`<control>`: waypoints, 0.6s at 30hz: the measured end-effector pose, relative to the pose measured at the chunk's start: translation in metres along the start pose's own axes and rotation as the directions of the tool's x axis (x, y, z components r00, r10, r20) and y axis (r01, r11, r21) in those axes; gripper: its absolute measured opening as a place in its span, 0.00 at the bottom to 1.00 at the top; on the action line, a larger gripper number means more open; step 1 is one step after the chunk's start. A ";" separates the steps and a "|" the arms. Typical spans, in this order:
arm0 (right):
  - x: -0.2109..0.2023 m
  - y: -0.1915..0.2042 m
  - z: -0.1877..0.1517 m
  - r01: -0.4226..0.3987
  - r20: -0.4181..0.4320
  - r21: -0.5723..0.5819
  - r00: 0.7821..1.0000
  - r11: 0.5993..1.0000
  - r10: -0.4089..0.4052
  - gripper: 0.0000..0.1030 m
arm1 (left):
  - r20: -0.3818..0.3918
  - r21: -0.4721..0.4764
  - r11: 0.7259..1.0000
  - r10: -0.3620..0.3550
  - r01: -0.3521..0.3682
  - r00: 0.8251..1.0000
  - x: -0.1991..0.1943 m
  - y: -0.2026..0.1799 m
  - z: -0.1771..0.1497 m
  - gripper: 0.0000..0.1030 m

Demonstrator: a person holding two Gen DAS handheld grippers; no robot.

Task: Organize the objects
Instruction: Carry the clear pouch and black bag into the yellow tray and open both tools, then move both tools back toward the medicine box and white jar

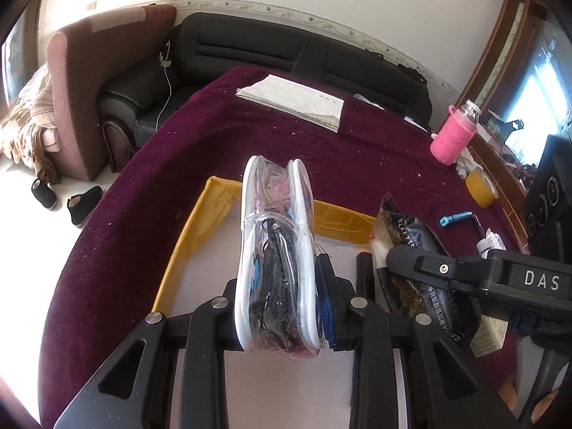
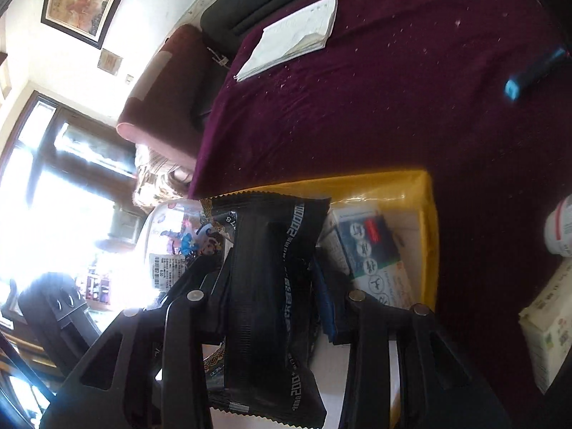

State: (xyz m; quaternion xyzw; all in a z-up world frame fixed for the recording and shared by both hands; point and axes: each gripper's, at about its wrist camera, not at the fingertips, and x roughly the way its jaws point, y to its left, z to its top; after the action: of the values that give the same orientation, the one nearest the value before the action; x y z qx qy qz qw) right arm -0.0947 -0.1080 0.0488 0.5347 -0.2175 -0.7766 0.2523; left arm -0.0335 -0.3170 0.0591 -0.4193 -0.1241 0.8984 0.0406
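Above the yellow tray (image 1: 186,236), left gripper (image 1: 282,307) fingers grasping clear pouch (image 1: 275,250), right gripper (image 2: 275,300) fingers grasping black packet (image 2: 271,286).

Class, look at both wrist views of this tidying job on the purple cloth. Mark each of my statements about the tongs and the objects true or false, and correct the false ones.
1. The left tongs grip a clear pouch with white edging. True.
2. The right tongs are empty. False: they are shut on a black snack packet.
3. The notebook lies inside the yellow box. False: it lies on the purple cloth, beyond the box.
4. The pink-sleeved bottle stands outside the box. True.
5. A printed carton lies in the yellow box. True.
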 end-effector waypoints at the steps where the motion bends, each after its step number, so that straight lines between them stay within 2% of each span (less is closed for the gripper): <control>1: 0.000 0.004 0.000 0.035 0.014 -0.021 0.999 0.999 -0.034 0.36 | -0.011 0.011 1.000 0.006 -0.006 1.000 0.003 -0.005 -0.001 0.24; 3: 0.000 0.015 0.001 0.109 0.037 -0.062 0.994 0.992 -0.106 0.37 | -0.030 0.023 1.000 0.019 -0.019 0.999 0.011 -0.009 -0.002 0.25; 5: 0.004 0.021 0.004 0.141 0.030 -0.084 0.990 0.986 -0.139 0.38 | -0.044 0.021 0.999 0.038 -0.037 0.998 0.015 -0.010 -0.004 0.25; 8: 0.007 0.023 0.007 0.125 0.026 -0.087 0.992 0.988 -0.123 0.47 | -0.039 -0.002 0.998 0.055 -0.055 0.998 0.015 -0.006 -0.002 0.26; 10: 0.007 0.023 0.009 0.101 0.031 -0.089 0.995 0.991 -0.098 0.49 | -0.024 -0.014 0.998 0.059 -0.059 0.998 0.011 -0.002 0.000 0.36; 11: 0.005 0.024 0.011 0.098 0.042 -0.093 0.995 0.991 -0.095 0.49 | -0.018 -0.020 0.998 0.061 -0.061 0.998 0.008 -0.001 0.001 0.44; 12: 0.002 0.025 0.011 0.095 0.057 -0.103 0.994 0.990 -0.090 0.49 | -0.010 -0.026 0.998 0.058 -0.058 0.998 0.006 0.000 0.002 0.46; 16: -0.019 0.025 0.011 0.082 0.111 -0.122 0.991 0.989 -0.069 0.49 | 0.018 -0.029 0.998 0.060 -0.059 0.998 -0.010 0.000 0.007 0.46; 18: -0.031 0.024 0.014 0.062 0.131 -0.113 0.990 0.992 -0.047 0.53 | 0.033 -0.022 0.998 0.060 -0.059 0.998 -0.022 -0.003 0.007 0.46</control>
State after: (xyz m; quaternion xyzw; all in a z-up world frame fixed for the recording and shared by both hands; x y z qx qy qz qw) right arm -0.0951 -0.1067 0.0903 0.4737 -0.1726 -0.8274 0.2475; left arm -0.0247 -0.3197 0.0801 -0.4081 -0.1214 0.9048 0.0073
